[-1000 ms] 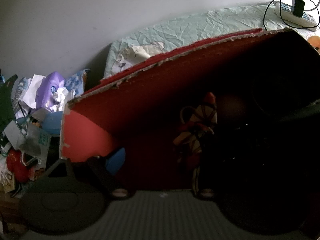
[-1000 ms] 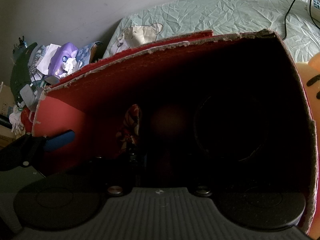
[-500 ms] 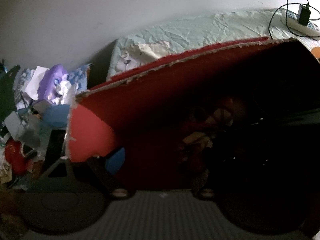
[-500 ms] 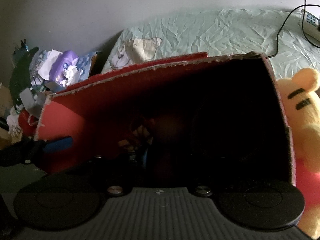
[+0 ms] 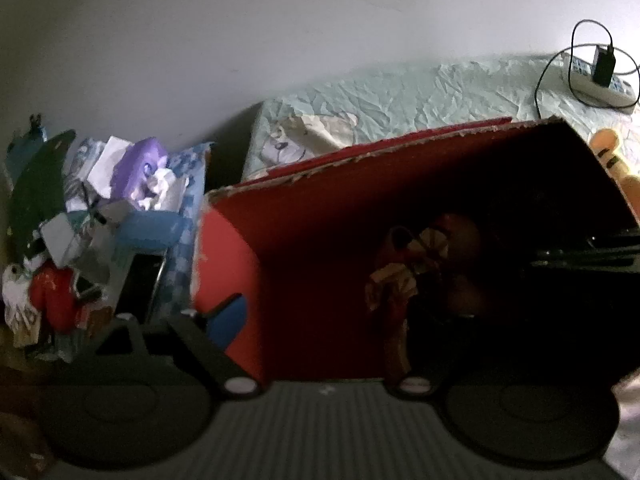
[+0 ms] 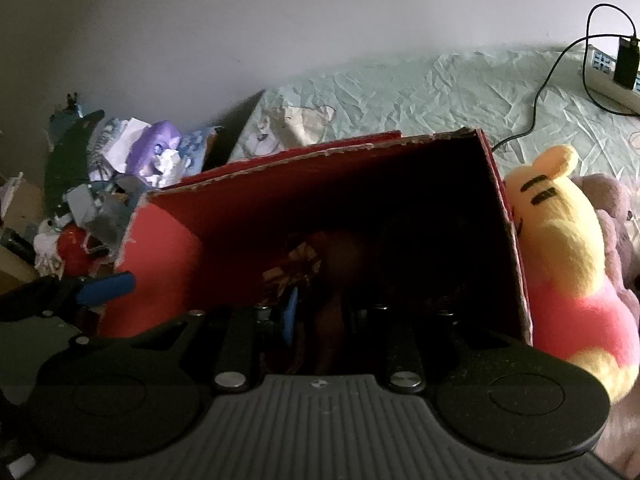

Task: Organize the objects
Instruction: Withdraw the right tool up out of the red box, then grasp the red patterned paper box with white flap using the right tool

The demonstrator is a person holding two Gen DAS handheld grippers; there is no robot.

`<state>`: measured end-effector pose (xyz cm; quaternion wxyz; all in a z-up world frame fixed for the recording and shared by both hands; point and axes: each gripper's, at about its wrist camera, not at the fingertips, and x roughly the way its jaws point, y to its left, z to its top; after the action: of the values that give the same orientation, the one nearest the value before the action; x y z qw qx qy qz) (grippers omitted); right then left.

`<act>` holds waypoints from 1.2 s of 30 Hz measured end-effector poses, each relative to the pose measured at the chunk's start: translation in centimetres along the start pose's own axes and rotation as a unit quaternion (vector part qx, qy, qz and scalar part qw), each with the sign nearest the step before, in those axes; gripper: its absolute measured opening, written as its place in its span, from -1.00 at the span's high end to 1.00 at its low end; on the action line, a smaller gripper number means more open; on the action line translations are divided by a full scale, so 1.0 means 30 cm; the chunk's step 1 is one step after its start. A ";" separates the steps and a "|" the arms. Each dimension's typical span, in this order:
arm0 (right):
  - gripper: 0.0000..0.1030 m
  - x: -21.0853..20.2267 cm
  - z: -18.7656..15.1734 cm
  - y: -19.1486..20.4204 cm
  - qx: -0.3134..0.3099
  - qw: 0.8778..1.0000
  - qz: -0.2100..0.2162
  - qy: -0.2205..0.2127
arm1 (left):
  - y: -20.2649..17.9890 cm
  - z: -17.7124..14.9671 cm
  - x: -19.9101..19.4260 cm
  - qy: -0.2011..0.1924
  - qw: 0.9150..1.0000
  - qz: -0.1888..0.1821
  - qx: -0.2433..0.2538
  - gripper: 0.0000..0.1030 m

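Red cardboard box (image 6: 240, 216): on bed (image 6: 420, 92), holding patterned toy (image 5: 400, 276) and dark items. Bear plush (image 6: 560, 264) outside, unpacked. Left tongs (image 5: 320, 320) straddle the box wall, apart; right tongs (image 6: 320, 312) inside, state indiscernible.

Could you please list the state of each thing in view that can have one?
Red box: open, holding dim items.
Yellow plush bear: outside, leaning against the box's right wall.
Charger: plugged into power strip.
Left gripper: open.
Right gripper: unclear.
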<state>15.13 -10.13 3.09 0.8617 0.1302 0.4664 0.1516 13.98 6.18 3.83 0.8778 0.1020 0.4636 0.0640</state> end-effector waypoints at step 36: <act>0.41 -0.231 -0.245 0.111 -0.074 0.982 0.163 -0.058 | 0.139 -0.281 -0.276 -0.025 0.994 -0.045 -0.093 -0.76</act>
<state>4.85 -9.10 5.71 0.8583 0.1491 0.3759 0.3159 2.29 9.50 6.84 0.8969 0.0008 0.4376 0.0647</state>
